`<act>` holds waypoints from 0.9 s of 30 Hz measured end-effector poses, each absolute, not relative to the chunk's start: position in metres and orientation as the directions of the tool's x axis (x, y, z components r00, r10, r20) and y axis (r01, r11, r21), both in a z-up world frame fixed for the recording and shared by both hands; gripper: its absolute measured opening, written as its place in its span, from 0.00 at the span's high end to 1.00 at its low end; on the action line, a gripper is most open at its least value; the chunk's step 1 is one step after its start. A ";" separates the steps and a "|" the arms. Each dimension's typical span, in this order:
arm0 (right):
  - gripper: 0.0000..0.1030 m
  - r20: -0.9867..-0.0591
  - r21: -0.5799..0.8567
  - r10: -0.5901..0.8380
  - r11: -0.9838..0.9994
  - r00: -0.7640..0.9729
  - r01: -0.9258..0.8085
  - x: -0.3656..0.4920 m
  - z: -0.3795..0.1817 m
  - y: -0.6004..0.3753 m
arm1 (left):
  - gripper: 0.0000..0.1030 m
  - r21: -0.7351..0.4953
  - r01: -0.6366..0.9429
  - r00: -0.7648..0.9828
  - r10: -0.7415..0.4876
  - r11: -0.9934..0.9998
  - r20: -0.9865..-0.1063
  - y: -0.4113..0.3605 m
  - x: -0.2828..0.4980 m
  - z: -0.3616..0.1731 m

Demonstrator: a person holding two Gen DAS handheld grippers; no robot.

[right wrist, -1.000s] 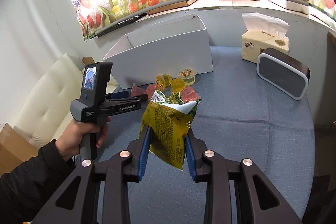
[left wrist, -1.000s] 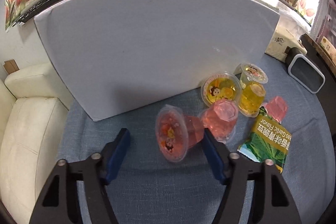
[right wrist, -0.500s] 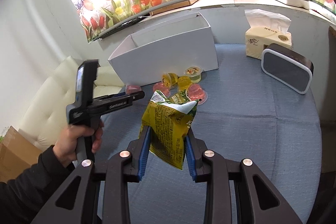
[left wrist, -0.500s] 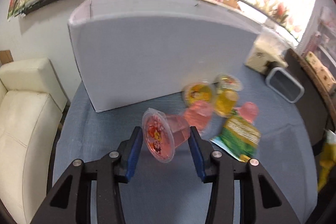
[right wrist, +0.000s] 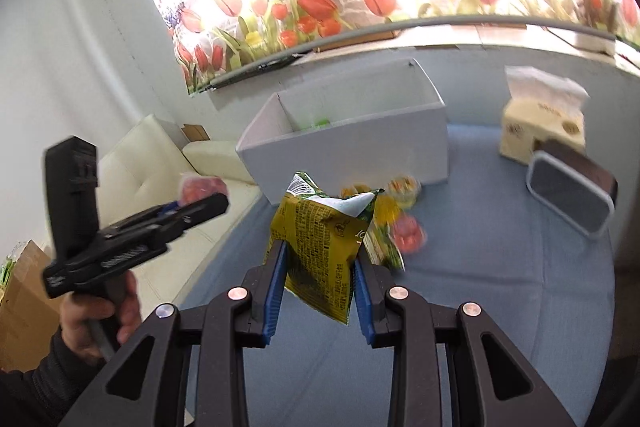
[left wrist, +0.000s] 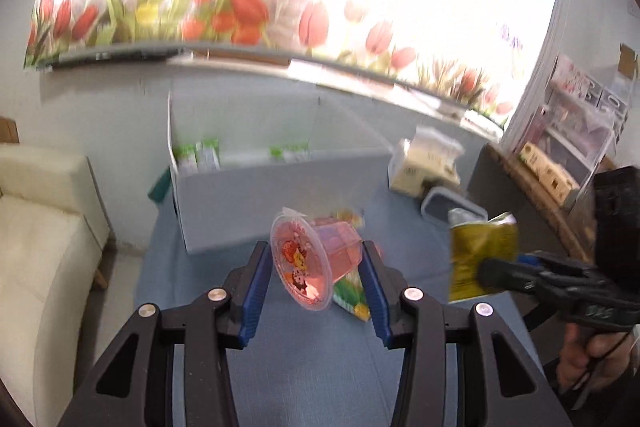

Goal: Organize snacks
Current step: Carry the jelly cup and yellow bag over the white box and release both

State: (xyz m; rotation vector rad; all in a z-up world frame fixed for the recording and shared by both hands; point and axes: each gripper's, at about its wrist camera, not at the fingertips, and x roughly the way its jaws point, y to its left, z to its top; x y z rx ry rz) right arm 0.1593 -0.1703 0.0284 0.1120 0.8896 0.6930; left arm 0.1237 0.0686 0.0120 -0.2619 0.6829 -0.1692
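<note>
Clamping pink jelly cup [left wrist: 316,259], left tool [left wrist: 316,267]; right tool [right wrist: 320,267] clamps snack bag [right wrist: 320,247].

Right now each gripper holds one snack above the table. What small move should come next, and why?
Probably carry the left gripper forward over the white box rim. It is shut on the pink jelly cup, clear of the table, and the box is open just ahead, with green packets inside.
</note>
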 end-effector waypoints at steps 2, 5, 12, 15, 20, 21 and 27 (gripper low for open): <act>0.67 -0.669 0.381 0.606 0.777 0.430 -0.501 0.176 0.032 -0.163 | 0.53 -0.291 0.072 0.778 -0.237 0.954 -0.581 0.074 0.135 0.027; 0.67 -0.661 0.384 0.612 0.773 0.434 -0.504 0.207 0.042 -0.145 | 0.53 -0.282 0.076 0.803 -0.226 0.956 -0.552 0.086 0.163 0.049; 0.67 -0.668 0.388 0.605 0.781 0.434 -0.490 0.288 0.059 -0.104 | 0.53 -0.300 0.078 0.806 -0.237 0.951 -0.542 0.112 0.240 0.063; 0.67 -0.697 0.380 0.575 0.803 0.428 -0.460 0.330 0.055 -0.090 | 0.53 -0.311 0.057 0.795 -0.232 0.949 -0.561 0.121 0.269 0.047; 0.67 -0.758 0.332 0.503 0.846 0.416 -0.417 0.371 0.033 -0.077 | 0.52 -0.339 0.026 0.765 -0.237 0.941 -0.598 0.136 0.296 0.011; 0.67 -0.763 0.330 0.494 0.852 0.417 -0.406 0.376 0.030 -0.077 | 0.52 -0.339 0.020 0.764 -0.233 0.941 -0.602 0.138 0.299 0.006; 0.11 -0.742 0.351 0.486 0.869 0.462 -0.350 0.380 0.025 -0.091 | 0.01 -0.346 0.020 0.751 -0.243 0.938 -0.614 0.143 0.296 -0.004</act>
